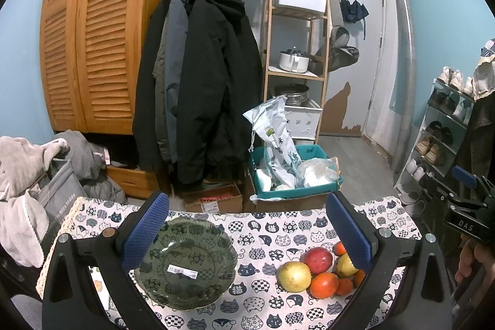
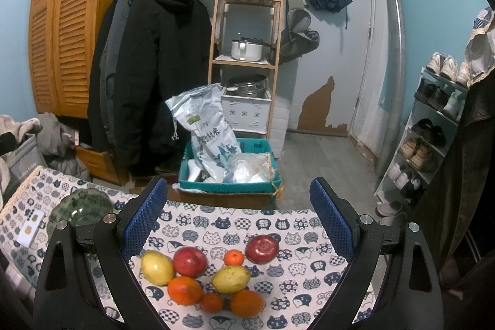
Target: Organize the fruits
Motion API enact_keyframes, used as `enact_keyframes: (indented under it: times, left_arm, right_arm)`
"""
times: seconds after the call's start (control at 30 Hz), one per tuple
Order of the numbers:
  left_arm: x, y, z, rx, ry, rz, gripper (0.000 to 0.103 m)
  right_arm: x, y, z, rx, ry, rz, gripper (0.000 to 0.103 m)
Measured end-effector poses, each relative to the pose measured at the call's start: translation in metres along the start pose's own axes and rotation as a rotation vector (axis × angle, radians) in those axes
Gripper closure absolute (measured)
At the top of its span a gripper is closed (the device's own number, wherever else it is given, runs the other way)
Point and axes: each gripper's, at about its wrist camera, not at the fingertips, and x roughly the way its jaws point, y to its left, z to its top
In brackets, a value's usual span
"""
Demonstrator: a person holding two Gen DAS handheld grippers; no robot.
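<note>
A green glass bowl (image 1: pixel 185 265) with a barcode sticker sits on the cat-print tablecloth (image 1: pixel 263 308), by the left finger of my open, empty left gripper (image 1: pixel 246 232). A pile of fruit lies to its right: a yellow fruit (image 1: pixel 294 276), a red apple (image 1: pixel 318 260) and oranges (image 1: pixel 324 285). In the right wrist view my right gripper (image 2: pixel 239 220) is open and empty above the pile: two red apples (image 2: pixel 262 248), two yellow fruits (image 2: pixel 231 279), several oranges (image 2: pixel 184 290). The bowl (image 2: pixel 81 206) shows far left.
A white card (image 2: pixel 29 229) lies on the tablecloth (image 2: pixel 309 283) left of the bowl. Beyond the table's far edge stand a teal box with bags (image 1: pixel 294 172), hanging coats (image 1: pixel 201 82), a wooden shelf (image 1: pixel 297 51) and a shoe rack (image 1: pixel 439 138). My right gripper's body (image 1: pixel 464 206) shows at the right.
</note>
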Motion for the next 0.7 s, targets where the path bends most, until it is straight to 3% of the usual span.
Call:
enact_keyframes:
  times: [0.33, 0.7]
  left_arm:
    - [0.005, -0.007, 0.005, -0.006, 0.012, -0.008, 0.001]
    - [0.044, -0.026, -0.012, 0.01, 0.087, -0.033, 0.001]
  right_arm:
    - [0.001, -0.002, -0.002, -0.001, 0.021, 0.003, 0.011]
    - [0.031, -0.017, -0.027, -0.022, 0.157, 0.003, 0.011]
